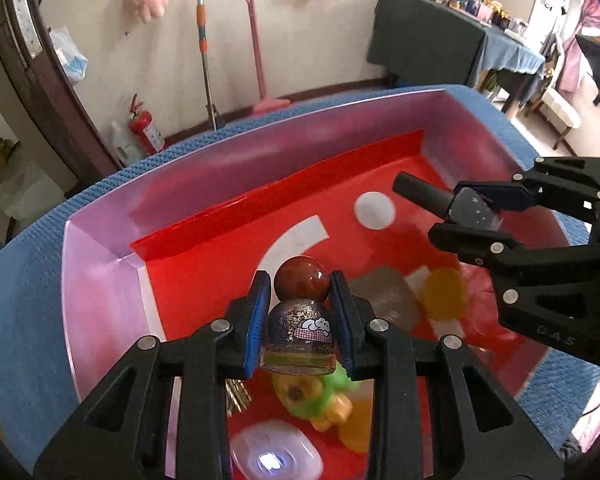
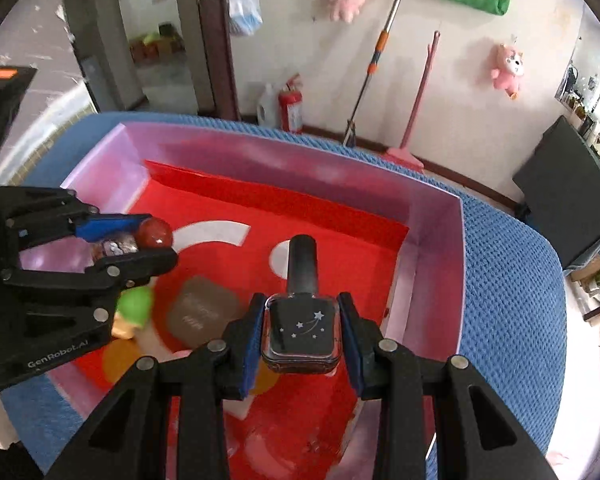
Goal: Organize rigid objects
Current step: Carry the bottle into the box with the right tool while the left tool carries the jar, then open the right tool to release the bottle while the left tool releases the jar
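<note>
Over the pink tray (image 2: 436, 248) with its red liner, the left gripper (image 1: 300, 312), marked "GenRobot.AI", was clamped on a glittery bottle (image 1: 300, 336), round cap pointing toward the tray's far wall. The right gripper (image 2: 302, 332) pinched a star-printed black bottle (image 2: 302, 330), cap likewise pointing away. Blurry toys, I think, lay below.

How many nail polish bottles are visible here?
2. A glittery bottle with a red round cap sits in the left tongs; a black starred bottle sits in the right tongs. Clutter may hide others.
</note>
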`<action>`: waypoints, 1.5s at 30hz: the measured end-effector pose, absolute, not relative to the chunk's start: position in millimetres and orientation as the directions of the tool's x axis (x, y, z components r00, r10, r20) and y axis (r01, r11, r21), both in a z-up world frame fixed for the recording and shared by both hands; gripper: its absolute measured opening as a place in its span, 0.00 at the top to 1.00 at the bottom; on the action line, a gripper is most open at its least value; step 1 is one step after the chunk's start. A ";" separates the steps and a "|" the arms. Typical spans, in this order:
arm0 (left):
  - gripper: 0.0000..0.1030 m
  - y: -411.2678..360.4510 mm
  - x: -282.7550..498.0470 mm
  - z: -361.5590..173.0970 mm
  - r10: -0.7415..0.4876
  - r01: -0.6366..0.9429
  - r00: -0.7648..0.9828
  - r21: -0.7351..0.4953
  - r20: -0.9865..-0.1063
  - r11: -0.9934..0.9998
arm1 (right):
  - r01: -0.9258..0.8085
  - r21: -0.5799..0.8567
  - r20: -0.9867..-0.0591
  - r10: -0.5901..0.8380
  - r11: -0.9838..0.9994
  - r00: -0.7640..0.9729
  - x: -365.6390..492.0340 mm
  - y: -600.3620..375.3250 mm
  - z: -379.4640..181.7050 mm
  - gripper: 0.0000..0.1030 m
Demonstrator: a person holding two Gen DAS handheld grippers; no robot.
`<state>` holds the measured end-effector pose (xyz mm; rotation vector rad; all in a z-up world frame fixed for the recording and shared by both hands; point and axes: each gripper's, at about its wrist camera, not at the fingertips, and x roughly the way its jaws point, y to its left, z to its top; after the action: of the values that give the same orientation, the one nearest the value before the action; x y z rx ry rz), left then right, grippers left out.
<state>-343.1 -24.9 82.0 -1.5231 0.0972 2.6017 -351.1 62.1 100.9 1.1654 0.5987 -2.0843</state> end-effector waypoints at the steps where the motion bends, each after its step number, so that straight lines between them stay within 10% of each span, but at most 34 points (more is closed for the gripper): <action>1: 0.73 -25.2 -347.5 78.4 0.073 -0.138 -0.477 -0.007 -0.876 -0.990 | 0.736 -0.085 -0.871 -0.309 -0.671 -0.382 -354.1 59.7 97.1 0.64; 45: 0.72 -25.6 -371.5 61.7 0.036 -0.121 -0.420 0.017 -0.907 -0.992 | 0.723 -0.161 -0.935 -0.132 -0.671 -0.331 -360.1 39.1 76.1 0.63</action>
<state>-371.5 -25.6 61.7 -1.6367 0.1221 2.5687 -360.1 39.1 76.1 1.3558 0.7836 -2.0409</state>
